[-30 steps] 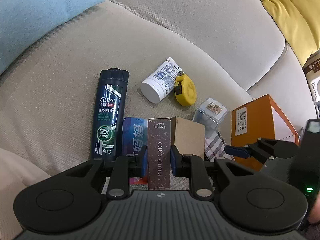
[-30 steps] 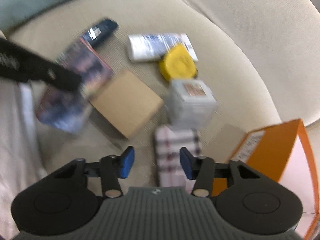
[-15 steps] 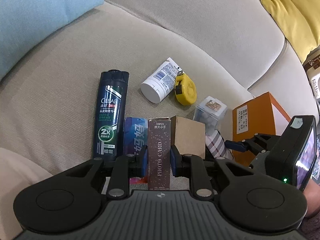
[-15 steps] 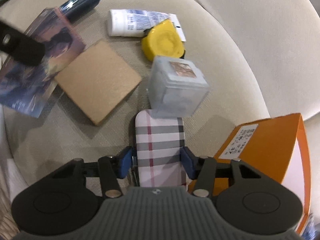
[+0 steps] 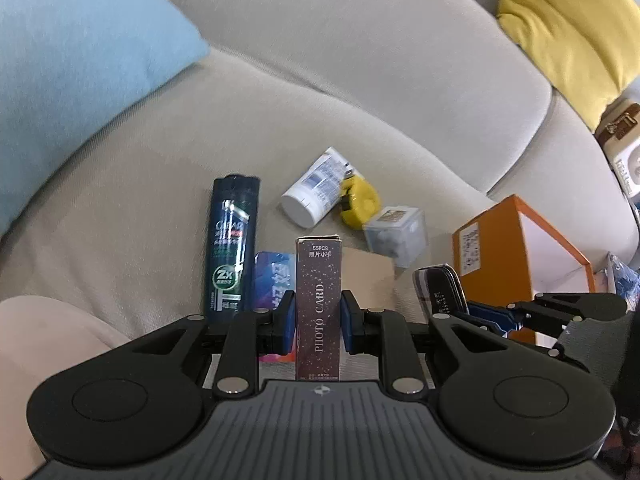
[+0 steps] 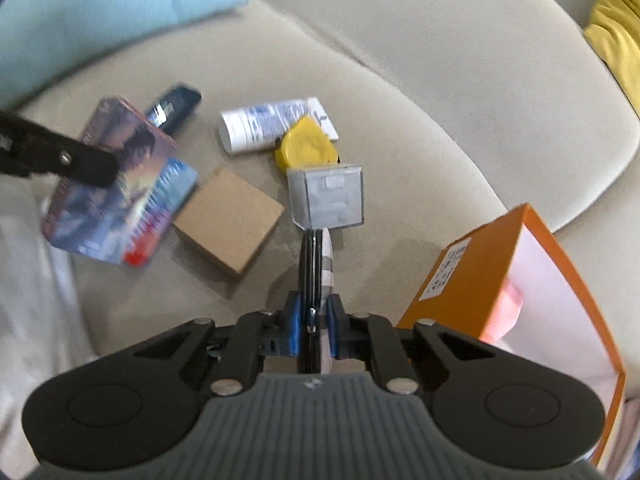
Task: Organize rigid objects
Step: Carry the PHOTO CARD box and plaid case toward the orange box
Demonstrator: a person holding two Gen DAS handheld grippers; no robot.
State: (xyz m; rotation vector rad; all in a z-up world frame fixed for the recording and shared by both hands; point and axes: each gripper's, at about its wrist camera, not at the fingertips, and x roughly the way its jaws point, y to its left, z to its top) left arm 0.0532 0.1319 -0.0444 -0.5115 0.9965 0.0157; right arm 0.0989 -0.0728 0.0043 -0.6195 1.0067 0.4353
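Beige sofa seat (image 5: 132,184), items scattered across the middle of the cushion. Left gripper (image 5: 318,322) clamped on a dark, speckled photo card box (image 5: 319,312), its blue pads pressing the two long sides; the box stands on end between them, printed top edge pointing away from the camera. Right gripper (image 6: 313,322) pinched tight on a plaid-patterned phone case (image 6: 320,264), held edge-on so only its thin black rim and a strip of plaid show — in the left wrist view the same case (image 5: 442,286) rises off the cushion at the right gripper's tips (image 5: 480,312). Still lying on the cushion: a dark Clear shampoo bottle (image 5: 232,248), a white tube (image 5: 314,186) touching a yellow tape measure (image 5: 358,202), a clear plastic cube box (image 6: 327,196) just beyond the case's far end, a plain brown cardboard box (image 6: 230,222), and a flat colourful printed pack (image 6: 120,196) beside it. An open orange box (image 6: 508,280) with a white interior sits to the right — fingertips (image 6: 512,304) visible against its inner wall. Light blue cushion (image 5: 72,60) upper left, yellow cushion (image 5: 572,20) upper right.
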